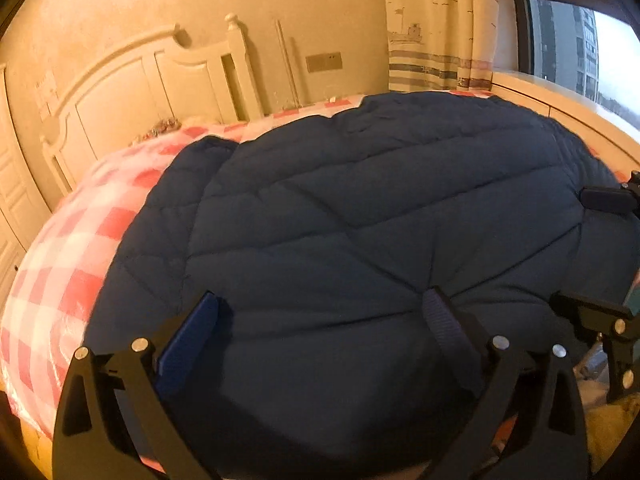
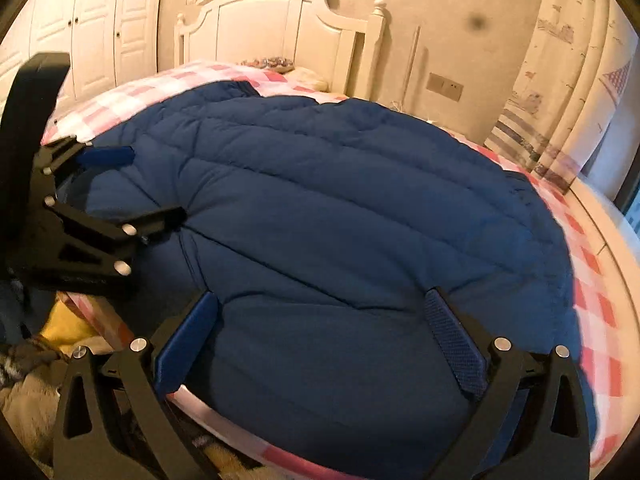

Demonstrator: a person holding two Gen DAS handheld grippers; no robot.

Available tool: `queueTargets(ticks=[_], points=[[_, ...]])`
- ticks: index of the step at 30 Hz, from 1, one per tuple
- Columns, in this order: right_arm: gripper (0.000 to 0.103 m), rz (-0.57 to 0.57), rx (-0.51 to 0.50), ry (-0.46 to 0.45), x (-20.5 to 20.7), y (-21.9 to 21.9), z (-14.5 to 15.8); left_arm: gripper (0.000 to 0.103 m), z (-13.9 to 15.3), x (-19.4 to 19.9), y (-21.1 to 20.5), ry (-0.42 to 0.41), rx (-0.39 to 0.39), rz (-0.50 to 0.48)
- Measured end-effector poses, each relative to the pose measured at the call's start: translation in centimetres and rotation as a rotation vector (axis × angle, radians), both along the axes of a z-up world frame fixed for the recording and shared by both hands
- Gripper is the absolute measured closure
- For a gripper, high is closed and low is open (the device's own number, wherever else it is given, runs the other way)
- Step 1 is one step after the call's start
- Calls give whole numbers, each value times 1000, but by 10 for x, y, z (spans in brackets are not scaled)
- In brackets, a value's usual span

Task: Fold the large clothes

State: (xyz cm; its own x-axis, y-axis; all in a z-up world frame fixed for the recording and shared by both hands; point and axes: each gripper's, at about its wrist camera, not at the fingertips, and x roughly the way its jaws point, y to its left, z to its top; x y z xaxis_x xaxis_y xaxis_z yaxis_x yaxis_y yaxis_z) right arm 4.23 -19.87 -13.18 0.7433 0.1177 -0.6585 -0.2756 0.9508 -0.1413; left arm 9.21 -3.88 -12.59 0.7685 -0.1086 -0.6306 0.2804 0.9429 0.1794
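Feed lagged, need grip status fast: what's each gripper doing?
Left gripper: open, jaws spread wide, pressed down on the jacket, holding nothing.
Right gripper: open, jaws spread wide on the jacket's near edge, holding nothing.

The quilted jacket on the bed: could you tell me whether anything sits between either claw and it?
Nothing visible does. The left claw and right claw both stand open right at the near edge of the navy quilted jacket, which lies spread on the checked bedsheet with nothing on top.

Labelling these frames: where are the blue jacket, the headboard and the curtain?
blue jacket [image 2: 340, 216], right wrist view, quilted middle.
headboard [image 2: 276, 20], right wrist view, centre panel.
curtain [image 1: 440, 24], left wrist view, printed upper part.
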Motion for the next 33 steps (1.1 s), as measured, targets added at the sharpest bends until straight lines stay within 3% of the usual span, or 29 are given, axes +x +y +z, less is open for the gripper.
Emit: queueTargets(ticks=[5, 8, 10, 14, 18, 23, 28, 32, 33], points=[[5, -146, 91, -43, -16, -58, 20, 2, 17, -6, 59, -67, -73, 123], [5, -238, 168, 6, -23, -100, 3, 2, 6, 9, 97, 0, -128, 211], [5, -223, 210, -14, -33, -110, -10, 2, -3, 12, 111, 22, -198, 191], [5, -218, 184, -27, -31, -108, -17, 2, -7, 16, 101, 4, -142, 200], [5, -204, 214, 8, -37, -113, -4, 2, -7, 18, 104, 28, -147, 189], [5, -264, 516, -67, -80, -158, 7, 2, 1, 9, 111, 40, -165, 194], [6, -391, 841, -70, -117, -217, -22, 2, 31, -7, 102, -53, -178, 170], [26, -353, 956, -34, -114, -223, -44, 2, 58, -5, 79, -123, -154, 129], [27, -332, 964, -36, -110, -219, -44, 2, 64, -1, 70, -140, -137, 119]])
